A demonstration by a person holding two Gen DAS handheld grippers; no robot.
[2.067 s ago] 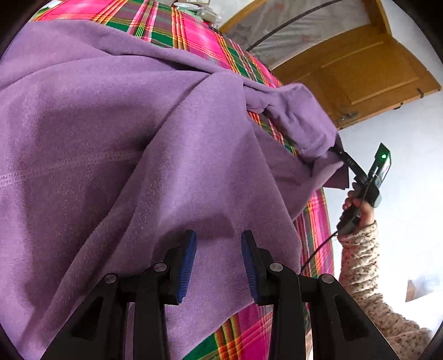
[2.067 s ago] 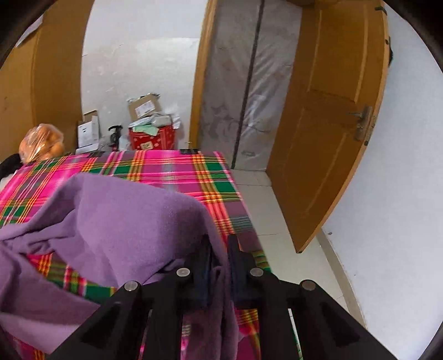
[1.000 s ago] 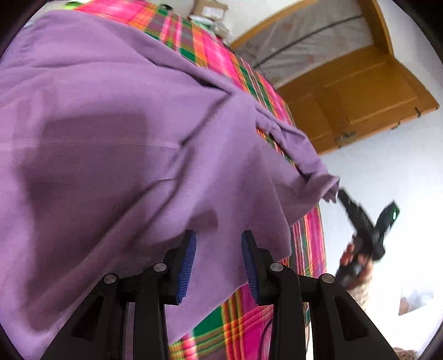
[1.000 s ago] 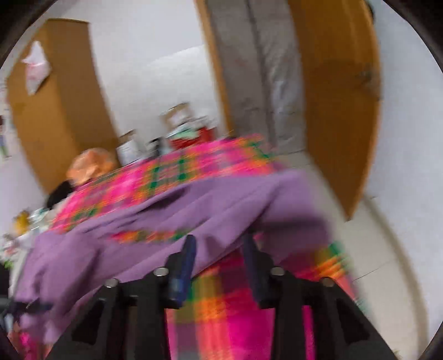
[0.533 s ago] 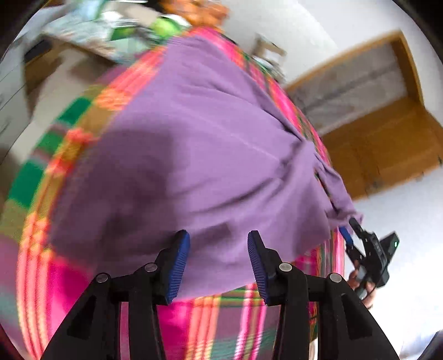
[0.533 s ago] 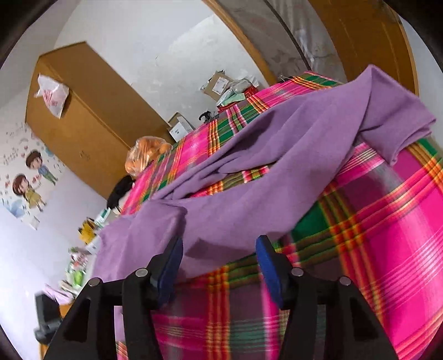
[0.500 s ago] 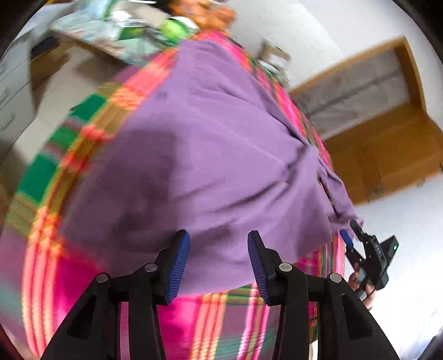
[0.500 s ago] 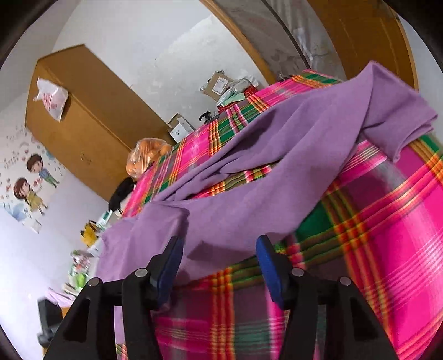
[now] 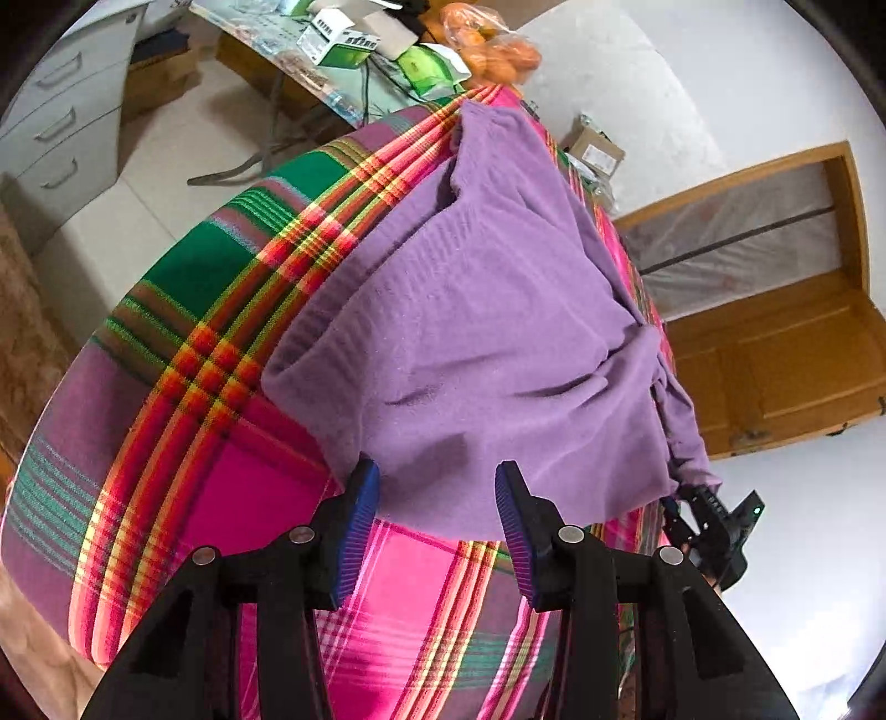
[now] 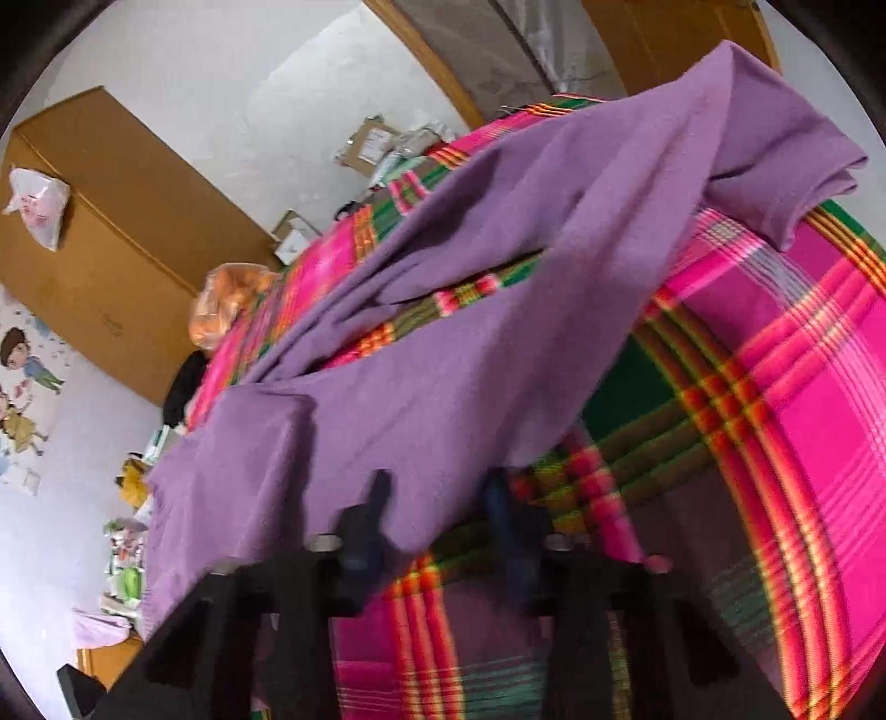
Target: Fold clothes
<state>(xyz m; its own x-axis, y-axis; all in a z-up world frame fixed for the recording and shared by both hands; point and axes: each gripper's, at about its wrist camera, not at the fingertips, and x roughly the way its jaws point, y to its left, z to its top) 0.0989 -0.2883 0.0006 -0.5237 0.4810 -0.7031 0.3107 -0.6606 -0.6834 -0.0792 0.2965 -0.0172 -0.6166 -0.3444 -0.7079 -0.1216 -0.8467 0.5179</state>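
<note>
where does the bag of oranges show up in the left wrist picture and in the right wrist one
Left wrist: bag of oranges at the top, right of centre, past the far end of the plaid cloth.
Right wrist: same bag at mid-left, at the cloth's far edge.
Shared landmark: the purple garment lying on the plaid cloth.

One purple garment (image 9: 487,332), one plaid cloth (image 9: 221,471), two grippers (image 9: 437,515) (image 10: 437,509).

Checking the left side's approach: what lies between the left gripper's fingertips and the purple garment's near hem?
In the left wrist view, nothing but plaid tablecloth: the left gripper stands open right at the purple garment hem.
</note>
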